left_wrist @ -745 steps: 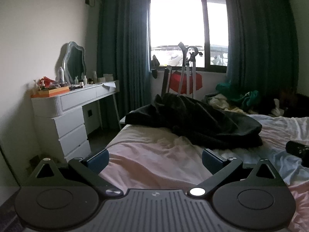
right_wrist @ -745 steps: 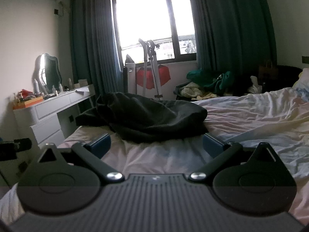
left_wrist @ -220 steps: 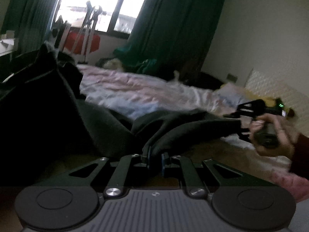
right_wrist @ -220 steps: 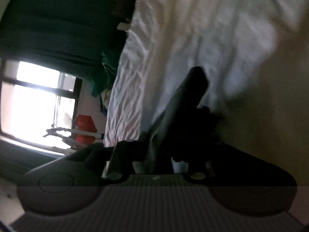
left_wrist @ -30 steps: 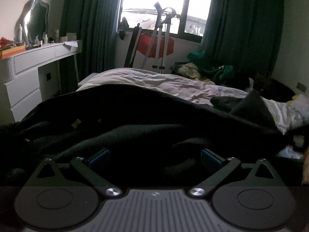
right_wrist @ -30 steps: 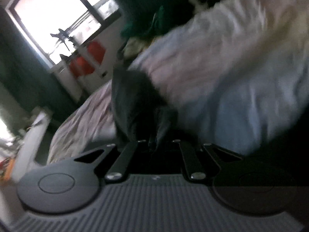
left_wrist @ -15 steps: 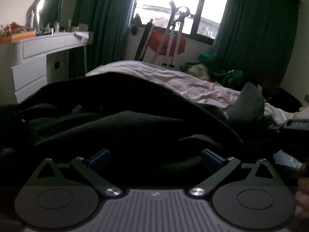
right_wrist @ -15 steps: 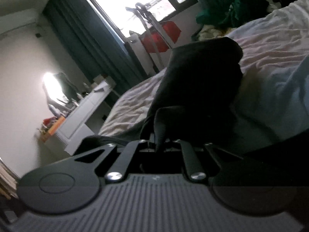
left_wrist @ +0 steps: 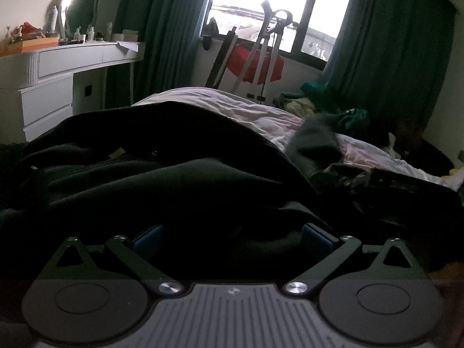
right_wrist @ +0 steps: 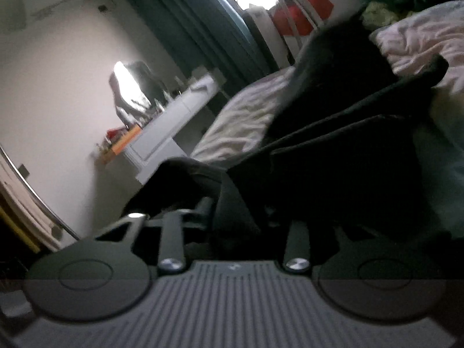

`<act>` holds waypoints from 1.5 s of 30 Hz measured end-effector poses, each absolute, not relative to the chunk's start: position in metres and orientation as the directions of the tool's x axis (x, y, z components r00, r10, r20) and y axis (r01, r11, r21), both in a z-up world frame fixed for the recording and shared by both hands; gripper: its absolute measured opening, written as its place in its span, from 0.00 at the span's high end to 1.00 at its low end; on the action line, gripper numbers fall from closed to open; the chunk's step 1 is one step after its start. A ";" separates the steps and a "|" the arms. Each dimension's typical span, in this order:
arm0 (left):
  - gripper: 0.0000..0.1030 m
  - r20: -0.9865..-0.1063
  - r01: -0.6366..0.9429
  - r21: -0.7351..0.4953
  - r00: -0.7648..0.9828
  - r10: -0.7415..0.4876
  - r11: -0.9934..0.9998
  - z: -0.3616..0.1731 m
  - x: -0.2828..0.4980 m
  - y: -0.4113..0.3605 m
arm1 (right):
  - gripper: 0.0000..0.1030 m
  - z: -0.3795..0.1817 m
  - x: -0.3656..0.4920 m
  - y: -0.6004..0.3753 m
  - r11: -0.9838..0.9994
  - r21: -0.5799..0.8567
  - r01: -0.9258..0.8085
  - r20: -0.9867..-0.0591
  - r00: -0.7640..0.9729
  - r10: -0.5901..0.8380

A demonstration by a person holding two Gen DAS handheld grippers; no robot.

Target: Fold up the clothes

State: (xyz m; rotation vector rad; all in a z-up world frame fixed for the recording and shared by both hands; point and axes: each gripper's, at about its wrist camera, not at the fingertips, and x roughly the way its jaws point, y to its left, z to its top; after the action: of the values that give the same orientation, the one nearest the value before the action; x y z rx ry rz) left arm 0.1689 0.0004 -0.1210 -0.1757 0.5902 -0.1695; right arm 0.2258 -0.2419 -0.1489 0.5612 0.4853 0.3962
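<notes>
Left claw (left_wrist: 232, 236) spread wide over dark garment (left_wrist: 162, 174) lengthwise across bed (left_wrist: 249, 110); right claw's (right_wrist: 237, 226) grip unclear.

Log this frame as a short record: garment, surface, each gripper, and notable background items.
garment: dark garment, spread in loose folds, not yet neatly folded
surface: bed with a pale rumpled sheet
left gripper: open, low over the dark garment, nothing clamped
right gripper: dark cloth bunched between its arms; picture too dim and blurred to judge the grip
background: white dresser with mirror, window, teal curtains
</notes>
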 end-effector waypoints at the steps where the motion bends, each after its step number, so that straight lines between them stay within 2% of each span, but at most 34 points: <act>1: 0.02 -0.537 0.107 -0.217 0.817 -0.210 0.970 -0.122 0.169 0.001 | 0.36 -0.144 0.222 -0.241 0.782 0.577 -0.235 -0.308 0.824 0.475; 3: 0.02 -0.537 0.106 -0.228 0.816 -0.216 0.968 -0.122 0.169 0.003 | 0.26 -0.134 0.212 -0.242 0.783 0.566 -0.257 -0.268 0.841 0.470; 9: 0.02 -0.538 0.096 -0.248 0.814 -0.220 0.964 -0.119 0.167 0.003 | 0.26 -0.109 0.181 -0.295 0.634 0.737 -0.233 -0.091 0.896 0.435; 15: 0.02 -0.546 0.086 -0.292 0.802 -0.240 0.953 -0.121 0.171 0.006 | 0.26 -0.148 0.225 -0.368 0.473 0.874 0.114 -0.281 0.912 0.299; 20: 0.02 -0.551 0.092 -0.283 0.799 -0.240 0.955 -0.127 0.175 0.003 | 0.27 -0.157 0.300 -0.393 0.498 0.834 0.237 -0.391 0.891 0.232; 21: 0.02 -0.554 0.092 -0.278 0.798 -0.238 0.956 -0.129 0.176 0.002 | 0.33 -0.156 0.318 -0.394 0.528 0.804 0.273 -0.432 0.878 0.204; 24: 0.02 -0.561 0.095 -0.262 0.795 -0.232 0.960 -0.134 0.181 -0.001 | 0.94 -0.150 0.354 -0.393 0.599 0.700 0.389 -0.560 0.819 0.123; 26: 0.02 -0.560 0.101 -0.253 0.796 -0.230 0.962 -0.135 0.183 -0.003 | 0.94 -0.132 0.354 -0.395 0.661 0.640 0.392 -0.566 0.822 0.062; 30: 0.02 -0.547 0.125 -0.248 0.801 -0.245 0.961 -0.133 0.182 -0.006 | 0.95 -0.086 0.321 -0.426 0.724 0.587 0.362 -0.462 0.884 -0.068; 41: 0.02 -0.484 0.263 -0.217 0.807 -0.337 0.940 -0.120 0.165 -0.021 | 0.95 -0.068 0.187 -0.599 0.668 0.380 0.640 -0.456 0.758 -0.467; 45: 0.02 -0.501 0.276 -0.198 0.796 -0.339 0.940 -0.122 0.162 -0.027 | 0.95 -0.122 0.150 -0.620 0.607 0.357 0.710 -0.555 0.684 -0.474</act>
State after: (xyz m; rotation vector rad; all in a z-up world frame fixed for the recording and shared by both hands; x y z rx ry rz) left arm 0.1623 -0.0268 -0.1222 -0.1173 0.5595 -0.3315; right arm 0.1504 -0.6200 -0.1223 0.5956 0.4328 -0.7093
